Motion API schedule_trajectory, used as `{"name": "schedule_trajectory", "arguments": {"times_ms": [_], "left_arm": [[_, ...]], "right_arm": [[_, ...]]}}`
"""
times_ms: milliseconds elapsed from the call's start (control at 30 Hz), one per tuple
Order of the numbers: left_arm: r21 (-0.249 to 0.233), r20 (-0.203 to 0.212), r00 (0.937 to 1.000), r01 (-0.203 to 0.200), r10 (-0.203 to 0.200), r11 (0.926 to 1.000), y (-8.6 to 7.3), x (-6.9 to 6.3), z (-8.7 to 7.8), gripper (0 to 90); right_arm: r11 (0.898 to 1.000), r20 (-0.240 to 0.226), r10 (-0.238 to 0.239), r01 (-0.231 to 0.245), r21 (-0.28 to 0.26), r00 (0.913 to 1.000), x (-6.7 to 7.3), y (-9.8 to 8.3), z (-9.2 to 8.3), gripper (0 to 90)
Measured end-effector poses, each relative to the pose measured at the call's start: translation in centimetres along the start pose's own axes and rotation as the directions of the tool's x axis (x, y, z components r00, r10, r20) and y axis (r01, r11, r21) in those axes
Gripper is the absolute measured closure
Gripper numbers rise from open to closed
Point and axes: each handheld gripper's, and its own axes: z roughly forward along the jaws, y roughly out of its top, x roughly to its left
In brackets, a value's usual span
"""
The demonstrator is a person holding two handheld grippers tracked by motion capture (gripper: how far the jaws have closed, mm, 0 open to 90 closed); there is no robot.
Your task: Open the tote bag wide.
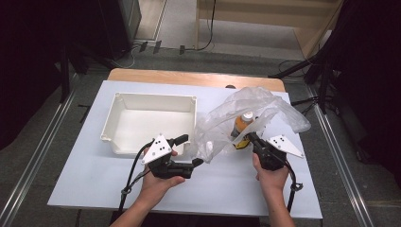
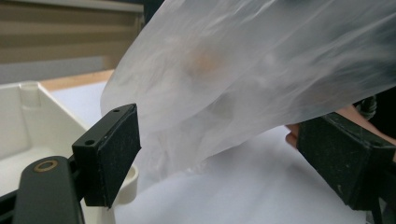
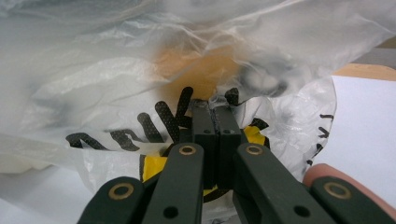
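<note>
A crumpled clear plastic bag lies on the table's right half with an orange bottle inside it. My right gripper is shut on the bag's near edge, just in front of the bottle. In the right gripper view the jaws meet on the film with black lettering, and the orange bottle blurs behind it. My left gripper stands open at the bag's left side. In the left gripper view the bag hangs ahead between the wide-apart pads, which do not press it.
A white, empty plastic bin stands left of the bag, and its corner is close beside my left jaw. The table is covered in white, with a wooden strip along the far edge. Metal rails run down both sides.
</note>
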Motion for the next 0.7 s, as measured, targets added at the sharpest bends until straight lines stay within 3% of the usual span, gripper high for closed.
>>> {"name": "schedule_trajectory", "arguments": {"times_ms": [167,233,267,367,500,700], "left_arm": [[-0.017,0.015,0.9997,-0.017,0.018,0.9997,1.1,-1.0,0.3,16.1],[-0.014,0.026,0.9993,-0.026,0.026,0.9996,1.2,-1.1,0.8,27.5],[-0.018,0.015,0.9992,-0.036,0.037,0.9992,1.2,-1.2,0.9,38.4],[-0.014,-0.015,0.9982,-0.059,0.059,0.9982,0.9,-1.1,1.4,58.8],[0.015,-0.020,0.9989,-0.042,0.043,0.9990,0.3,-0.6,2.3,83.6],[0.089,-0.020,0.9997,0.017,-0.015,0.9959,-1.0,0.0,4.2,90.0]], "right_arm": [[1.000,0.006,-0.017,0.017,0.021,0.9998,0.0,-0.3,0.2,90.0],[0.999,0.005,-0.021,0.020,0.029,0.9998,0.0,-0.4,0.3,90.0],[0.999,0.006,-0.027,0.027,0.035,0.9996,0.0,-0.5,0.3,90.0],[0.998,0.005,-0.037,0.036,0.056,0.9993,0.0,-0.8,0.5,90.0],[0.996,0.001,-0.012,0.011,0.094,0.9999,-0.9,-1.4,1.0,90.0],[0.991,0.022,0.027,-0.030,0.129,0.9994,-1.9,-2.1,1.4,90.0]]}}
